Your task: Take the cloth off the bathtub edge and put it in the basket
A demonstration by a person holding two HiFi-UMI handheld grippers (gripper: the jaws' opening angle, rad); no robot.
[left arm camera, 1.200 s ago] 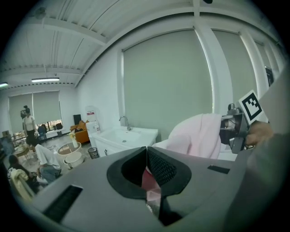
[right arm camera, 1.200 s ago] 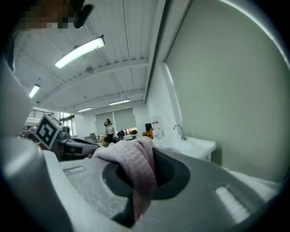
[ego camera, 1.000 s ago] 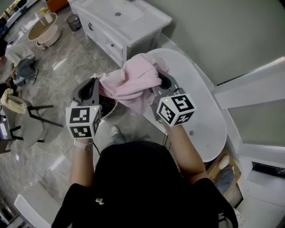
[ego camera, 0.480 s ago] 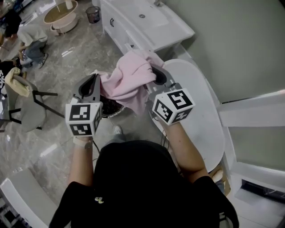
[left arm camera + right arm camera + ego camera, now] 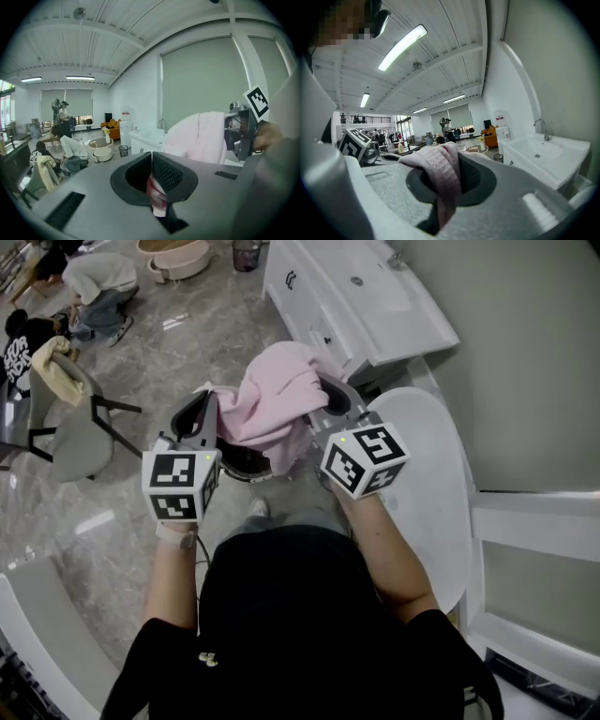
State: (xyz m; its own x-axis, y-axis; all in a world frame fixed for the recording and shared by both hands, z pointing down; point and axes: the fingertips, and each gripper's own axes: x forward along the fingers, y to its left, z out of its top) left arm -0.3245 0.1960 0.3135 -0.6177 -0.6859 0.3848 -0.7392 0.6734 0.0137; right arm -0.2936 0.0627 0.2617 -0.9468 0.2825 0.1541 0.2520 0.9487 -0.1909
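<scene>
A pink cloth (image 5: 272, 413) hangs bunched between my two grippers, in the air in front of the person. My left gripper (image 5: 208, 404) is shut on its left corner, and a pink fold is pinched in the jaws (image 5: 157, 197). My right gripper (image 5: 328, 399) is shut on the right side, where the cloth (image 5: 443, 183) drapes over the closed jaws. A dark round basket (image 5: 242, 468) stands on the floor just below the cloth and is partly hidden by it. The white bathtub (image 5: 427, 484) lies to the right, beyond the right gripper.
A white vanity with a sink (image 5: 366, 296) stands ahead at the upper right. A grey chair (image 5: 75, 432) with a towel on it is to the left. People crouch on the marble floor at the upper left (image 5: 98, 282), near a small bin (image 5: 246, 251).
Both grippers have carried the cloth leftward, away from the bathtub. It now hangs over the basket, and the tub lies further right in the head view.
</scene>
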